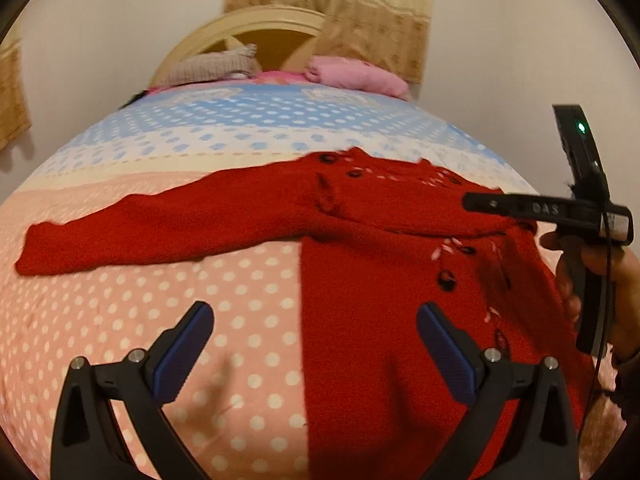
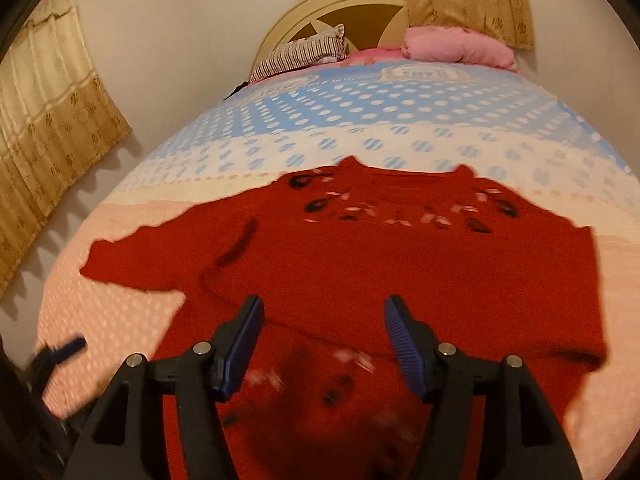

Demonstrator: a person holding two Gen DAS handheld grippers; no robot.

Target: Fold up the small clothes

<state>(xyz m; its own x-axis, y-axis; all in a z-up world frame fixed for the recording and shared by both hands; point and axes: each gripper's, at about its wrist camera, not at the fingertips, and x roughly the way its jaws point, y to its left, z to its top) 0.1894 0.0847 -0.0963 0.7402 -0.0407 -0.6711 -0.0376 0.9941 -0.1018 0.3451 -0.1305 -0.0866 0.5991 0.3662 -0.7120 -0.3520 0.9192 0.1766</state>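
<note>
Left wrist view shows us hovering over a bed covered in a spotted sheet, pink near us and blue toward the headboard. Our left gripper has its fingers spread wide with nothing between them; below the gap we see pink sheet on one side and the lower edge of a red knitted sweater on the other. The sweater lies flat on the bed, one sleeve stretched out to the left, the other folded across the chest. At the right edge of this view we see the right gripper's black body, held in a hand over the sweater's far side.

From the right wrist view, our right gripper hangs directly above the sweater, its fingers parted to a middling width and gripping nothing; red knit fills the space under them. The folded sleeve crosses the body just ahead of the fingertips. This picture is blurred, so we cannot tell whether the fingertips touch the cloth. A striped pillow and a pink pillow sit at the head of the bed, with beige curtains on the wall.
</note>
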